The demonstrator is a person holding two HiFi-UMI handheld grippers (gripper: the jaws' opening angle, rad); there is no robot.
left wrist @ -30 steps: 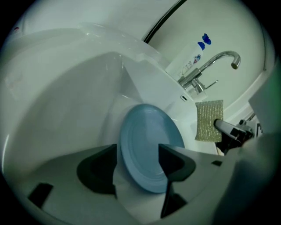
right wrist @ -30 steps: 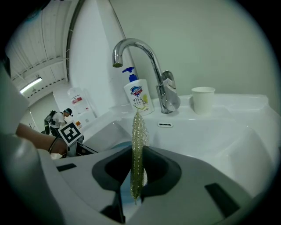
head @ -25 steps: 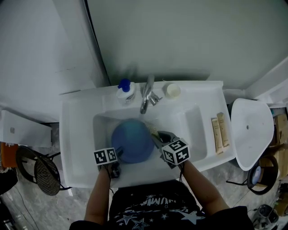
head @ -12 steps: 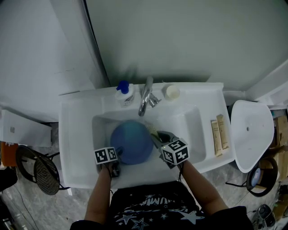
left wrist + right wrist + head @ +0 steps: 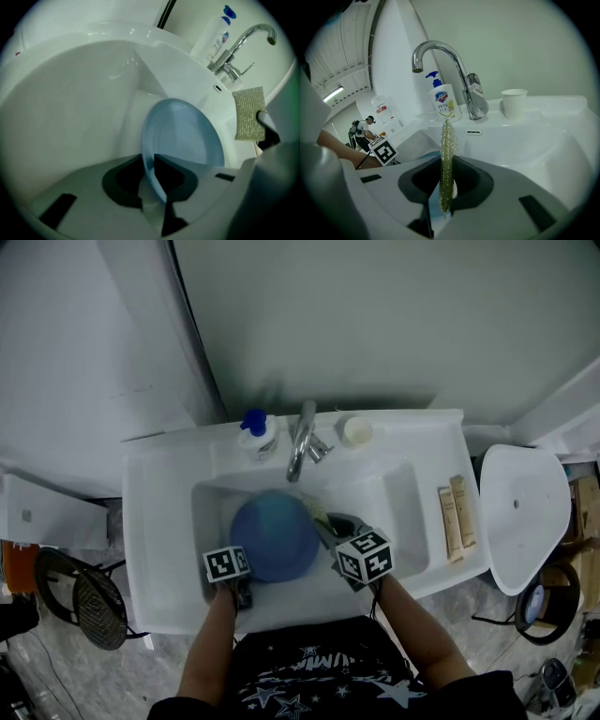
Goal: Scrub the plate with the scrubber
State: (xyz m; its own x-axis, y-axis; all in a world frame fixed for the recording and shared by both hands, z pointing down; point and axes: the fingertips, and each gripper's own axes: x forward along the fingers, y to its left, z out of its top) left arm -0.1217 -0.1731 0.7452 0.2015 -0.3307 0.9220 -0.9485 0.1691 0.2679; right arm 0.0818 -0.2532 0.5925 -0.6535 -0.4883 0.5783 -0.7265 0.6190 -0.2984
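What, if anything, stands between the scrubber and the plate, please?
Nothing visible does: the right gripper holds the scrubber beside the plate, on whose near rim the left gripper has just been closing its jaws.

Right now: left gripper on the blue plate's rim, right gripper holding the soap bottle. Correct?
One error: the right gripper holds the scrubber, not the soap bottle, which stands on the sink ledge; the right gripper view shows it. The left gripper has just been closing, with the rim of the blue plate between its jaws.
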